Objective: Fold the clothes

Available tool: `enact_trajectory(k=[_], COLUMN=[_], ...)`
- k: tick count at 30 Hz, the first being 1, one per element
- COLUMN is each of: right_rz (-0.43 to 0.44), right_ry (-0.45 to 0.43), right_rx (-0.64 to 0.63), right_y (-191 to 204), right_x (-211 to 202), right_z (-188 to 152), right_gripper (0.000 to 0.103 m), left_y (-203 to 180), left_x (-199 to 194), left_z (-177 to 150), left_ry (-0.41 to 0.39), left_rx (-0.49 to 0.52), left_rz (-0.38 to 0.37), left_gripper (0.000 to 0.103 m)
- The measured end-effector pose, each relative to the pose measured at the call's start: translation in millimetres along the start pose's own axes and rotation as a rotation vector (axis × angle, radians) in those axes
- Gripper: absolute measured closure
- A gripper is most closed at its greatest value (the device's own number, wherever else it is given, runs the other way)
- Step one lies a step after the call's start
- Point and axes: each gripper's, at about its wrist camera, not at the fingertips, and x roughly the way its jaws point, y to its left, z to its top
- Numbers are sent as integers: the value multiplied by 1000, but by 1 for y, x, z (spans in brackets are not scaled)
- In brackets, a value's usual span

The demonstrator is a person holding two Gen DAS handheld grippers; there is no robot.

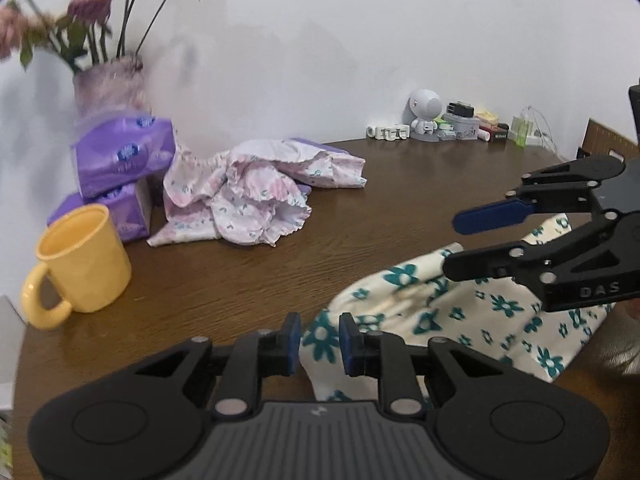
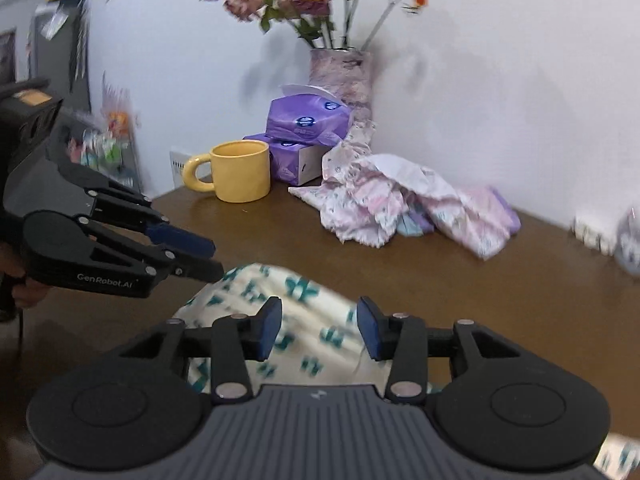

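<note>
Two claws over the table (image 1: 240,280), one garment between them.

Left claw (image 1: 320,338): narrow, pads pinched on a bunched edge of the white cloth with teal flowers (image 1: 480,320). The fabric fills the gap between the pads. From the right wrist view, the same claw (image 2: 216,260) comes in from the left, its tips at the raised hump of the cloth (image 2: 304,300).

Right claw (image 2: 318,320): jaws partway apart, holding nothing. The cloth lies under and just past the pads, and neither pad presses on it. From the left wrist view it (image 1: 452,244) sits ahead-right of the left claw, fingers clearly spread, cloth behind and below them.

The rest of the cloth runs from the left claw's pads away to the right, under the right claw, mostly flat on the table.

Ahead of both claws, well apart from them:
- crumpled pink floral garment (image 1: 248,196), in a heap against the wall
- two purple tissue packs (image 1: 124,156) stacked, touching the pink garment's left side
- vase (image 1: 110,84) with dried flowers behind the packs
- yellow mug (image 1: 84,260), ahead-left of the left claw, handle toward the table's left edge

Far ahead-right of the left claw there is small desk clutter by the wall, including a white round-headed figure (image 1: 426,116). Both views show motion blur.
</note>
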Motion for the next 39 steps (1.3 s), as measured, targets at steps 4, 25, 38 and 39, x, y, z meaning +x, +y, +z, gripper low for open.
enact_trajectory(k=[4,25,38,39], right_rz=[3,100,97,96], right_ry=[35,182,152,145], right_rx=[45,132,123,127], right_y=[-8,-8,-7,-7], right_x=[28,59,55,54], right_z=[14,-25,-32,-34], right_gripper=[61,97,97,97], left_y=[19,31,3,5], left_x=[13,27,38,34], left_z=[3,3,-11,-10], left_ry=[7,-16,13,-3], left_rx=[-60,-96,26,12], left_rz=[-71,-165,-89,-90], left_gripper=[92,94,102,102])
